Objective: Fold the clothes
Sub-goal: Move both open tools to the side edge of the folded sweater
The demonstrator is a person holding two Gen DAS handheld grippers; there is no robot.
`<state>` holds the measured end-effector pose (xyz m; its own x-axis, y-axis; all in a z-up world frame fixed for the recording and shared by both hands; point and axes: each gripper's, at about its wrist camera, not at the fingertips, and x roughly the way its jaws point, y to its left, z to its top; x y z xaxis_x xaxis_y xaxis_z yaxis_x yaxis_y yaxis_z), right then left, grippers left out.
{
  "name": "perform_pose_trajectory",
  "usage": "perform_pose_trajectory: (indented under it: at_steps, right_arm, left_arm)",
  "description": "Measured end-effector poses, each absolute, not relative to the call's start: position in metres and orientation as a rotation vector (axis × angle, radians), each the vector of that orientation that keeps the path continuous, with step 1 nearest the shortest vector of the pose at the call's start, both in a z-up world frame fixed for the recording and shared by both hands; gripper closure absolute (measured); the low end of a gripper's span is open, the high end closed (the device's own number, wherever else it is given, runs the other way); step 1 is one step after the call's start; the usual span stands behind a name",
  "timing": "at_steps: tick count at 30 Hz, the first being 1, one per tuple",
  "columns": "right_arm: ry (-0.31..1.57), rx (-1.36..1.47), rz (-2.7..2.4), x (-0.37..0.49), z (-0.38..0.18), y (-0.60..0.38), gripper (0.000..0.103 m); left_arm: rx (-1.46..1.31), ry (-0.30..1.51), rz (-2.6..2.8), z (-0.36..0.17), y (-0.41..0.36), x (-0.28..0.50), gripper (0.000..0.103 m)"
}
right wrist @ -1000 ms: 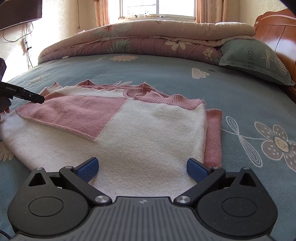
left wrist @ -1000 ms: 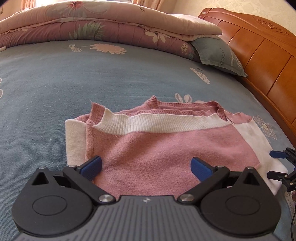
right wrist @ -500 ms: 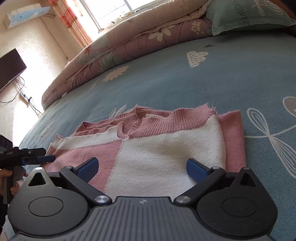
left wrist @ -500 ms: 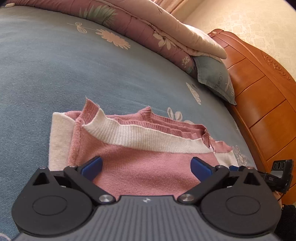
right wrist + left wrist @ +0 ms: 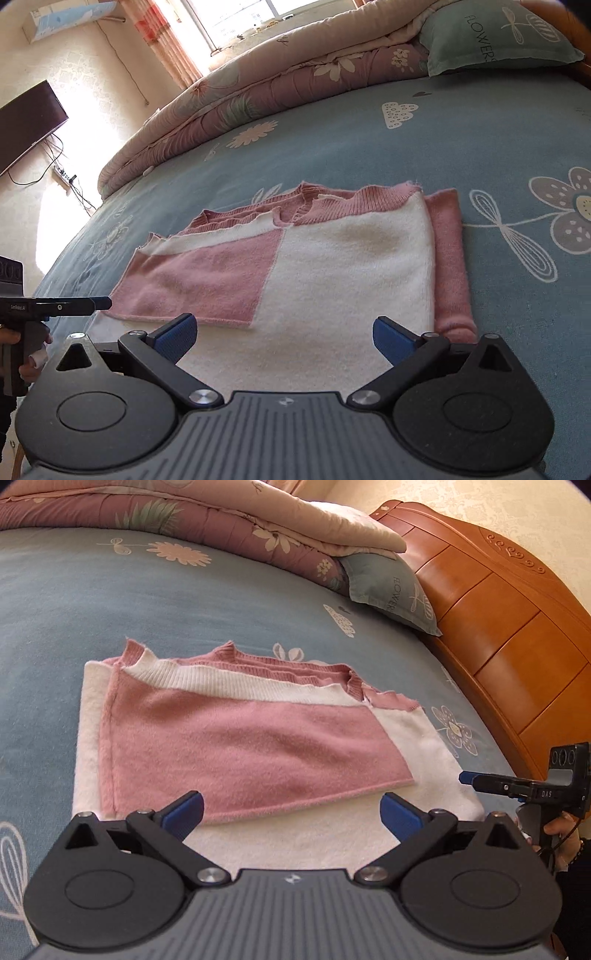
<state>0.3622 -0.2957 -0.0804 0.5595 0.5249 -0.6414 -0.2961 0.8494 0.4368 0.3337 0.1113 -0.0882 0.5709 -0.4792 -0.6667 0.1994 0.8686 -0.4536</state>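
Your left gripper and right gripper, both spread wide and holding nothing, hover over the near edge of the folded pink-and-white sweater, which lies flat mid-bed with bare sheet on all sides.

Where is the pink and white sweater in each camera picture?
Left wrist view: the sweater lies mid-frame on the bed, just beyond the open left gripper.
Right wrist view: the sweater lies mid-frame, beyond the open right gripper.
Shared landmark: the FLOWERS pillow.
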Motion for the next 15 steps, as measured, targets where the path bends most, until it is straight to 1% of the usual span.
perform_pose_trajectory:
  at_steps: [3,7,11,13,15]
  right_arm:
    - [0.877,0.353,0.478,0.337,-0.092,-0.32,0.0]
    - [0.832,0.381,0.472,0.313,-0.072,-0.33,0.0]
    - [0.772,0.376,0.552,0.31,-0.058,-0.312,0.0]
    - [0.78,0.344,0.549,0.317,-0.064,-0.3,0.0]
    - [0.829,0.34,0.504,0.323,-0.08,-0.296,0.0]
  left_arm:
    - [-0.398,0.919,-0.352,-0.103,0.131,0.315,0.002]
    - [-0.437,0.87,-0.355,-0.086,0.139,0.301,0.002]
    - [-0.398,0.863,-0.413,-0.078,0.121,0.298,0.001]
    - [-0.36,0.875,-0.409,-0.084,0.111,0.298,0.001]
    - [-0.344,0.907,-0.375,-0.094,0.108,0.299,0.002]
